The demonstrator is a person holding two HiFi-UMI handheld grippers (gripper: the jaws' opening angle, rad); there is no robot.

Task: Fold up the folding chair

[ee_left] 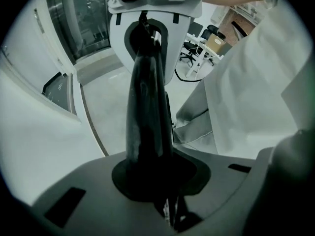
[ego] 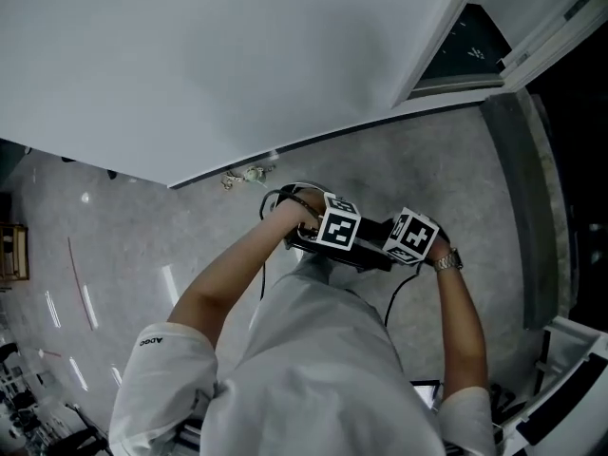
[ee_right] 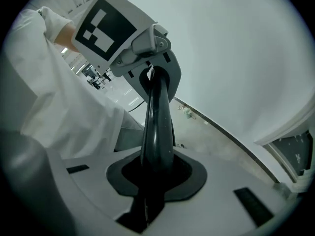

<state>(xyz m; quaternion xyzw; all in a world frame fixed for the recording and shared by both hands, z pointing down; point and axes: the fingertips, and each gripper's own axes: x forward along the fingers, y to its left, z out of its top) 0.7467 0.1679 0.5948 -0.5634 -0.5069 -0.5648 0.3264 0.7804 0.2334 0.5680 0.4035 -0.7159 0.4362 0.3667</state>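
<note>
Head view: looking down on left gripper [ego: 334,234] and right gripper [ego: 407,239], close side by side above grey floor [ego: 427,169], beside white wall [ego: 237,55]. Closed jaw to jaw, each apparently on nothing. Cannot make out folding chair, nor its long axis.

Open floor [ego: 427,174] ahead of the hands and out to the left: bare grey stone, room to swing either way. Hard stop is the white wall [ego: 237,55] along the floor's far edge. Small litter [ego: 245,175] lies at its foot, too low to block. Far right corner has a door frame [ego: 475,76], then a darker strip [ego: 537,198] down the right edge. Near right corner is crowded by a white-and-black frame [ego: 570,378], can't tell what it is. Wooden furniture [ego: 11,252] at the left edge. Left gripper [ee_left: 147,31] and right gripper [ee_right: 156,75] sit just beside each other in front of the torso [ego: 323,369], no passage between them. A black cable [ego: 394,297] hangs by the right forearm.
</note>
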